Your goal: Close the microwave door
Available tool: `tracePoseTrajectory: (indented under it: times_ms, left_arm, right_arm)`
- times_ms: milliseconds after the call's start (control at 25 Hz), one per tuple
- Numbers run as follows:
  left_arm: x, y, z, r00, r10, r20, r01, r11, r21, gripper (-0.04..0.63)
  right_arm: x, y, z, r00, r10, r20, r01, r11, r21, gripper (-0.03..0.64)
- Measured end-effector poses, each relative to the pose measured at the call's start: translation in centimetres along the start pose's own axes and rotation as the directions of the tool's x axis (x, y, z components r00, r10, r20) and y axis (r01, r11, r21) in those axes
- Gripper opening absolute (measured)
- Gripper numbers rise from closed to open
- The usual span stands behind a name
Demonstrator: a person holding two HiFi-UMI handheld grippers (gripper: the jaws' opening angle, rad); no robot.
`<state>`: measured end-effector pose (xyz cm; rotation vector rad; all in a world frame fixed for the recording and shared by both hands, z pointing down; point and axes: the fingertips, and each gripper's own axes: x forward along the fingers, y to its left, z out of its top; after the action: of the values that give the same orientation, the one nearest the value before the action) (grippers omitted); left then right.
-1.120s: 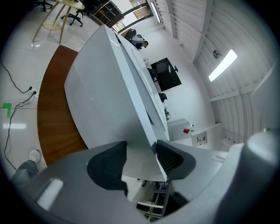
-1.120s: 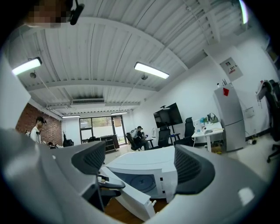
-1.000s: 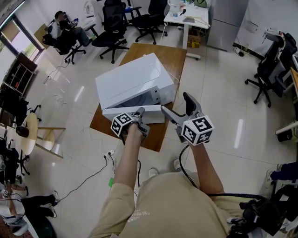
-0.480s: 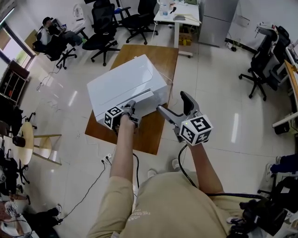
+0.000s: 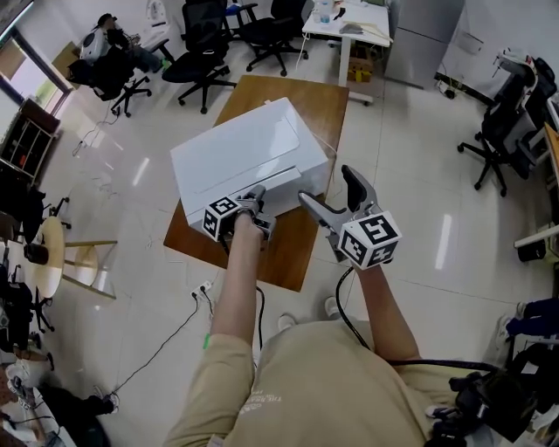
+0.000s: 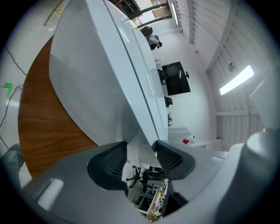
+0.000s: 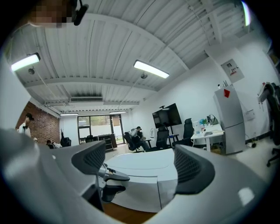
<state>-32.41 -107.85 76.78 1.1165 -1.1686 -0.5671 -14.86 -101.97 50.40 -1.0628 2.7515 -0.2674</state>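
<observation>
Pinching the top edge of the microwave door [image 6: 87,78], with both ribbed pads [image 6: 109,162] of the left gripper [image 6: 141,151] pressed in on the white panel and only that thin edge between them. Found the jaws drawn almost together, clamped on the door. Saw the door raised against the microwave [image 5: 249,148], with a narrow seam along the front top edge; could not tell whether fully latched. Found that gripper angled downward at the front of the microwave, its marker cube [image 5: 221,216] behind the jaws and a bare forearm [image 5: 234,288] trailing back to a beige shirt [image 5: 332,384].

Found the right gripper [image 7: 140,164] with jaws parted and nothing between them. Made out, past the gap in the right gripper view, only the microwave's white body and the left gripper at its front, both well clear of the tips. Saw it in the head view near the microwave's right front corner, touching neither microwave nor door, with a second marker cube nearest the body.

Saw the microwave standing crosswise on a wooden table [image 5: 284,257], towards the near end, on a glossy white floor [image 5: 410,175]. Noted black office chairs [image 5: 205,52] well apart beyond the table's far end, and a white desk [image 5: 349,26] farther off to the right.
</observation>
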Motion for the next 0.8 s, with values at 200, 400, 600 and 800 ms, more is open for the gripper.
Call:
tracePoseTrajectory:
  times_ms: [200,400,600,800]
  left_arm:
    - [0.2,-1.2,1.0,1.000,-0.009,-0.022,0.009,1.000,-0.015,0.219]
    - [-0.1,-0.9,1.2,0.999,-0.025,-0.030,0.024,1.000,-0.008,0.219]
    - [-2.4,-2.7,-2.7,0.966,-0.184,-0.184,0.238,0.909,0.342,0.254]
    - [-13.9,-8.9,-6.7,0.901,-0.422,-0.102,0.363,0.605,0.708,0.330]
  right_arm:
    - [2.3,0.9,0.6,0.999,0.032,-0.018,-0.032,0.999,-0.006,0.479]
    - [2.1,2.0,0.9,0.999,0.039,-0.024,-0.040,0.999,-0.026,0.479]
    - [0.1,3.6,1.2,1.000,0.025,-0.011,-0.025,0.999,-0.047,0.479]
    - [-1.0,5.7,1.5,0.999,0.030,0.012,-0.029,0.997,-0.072,0.479]
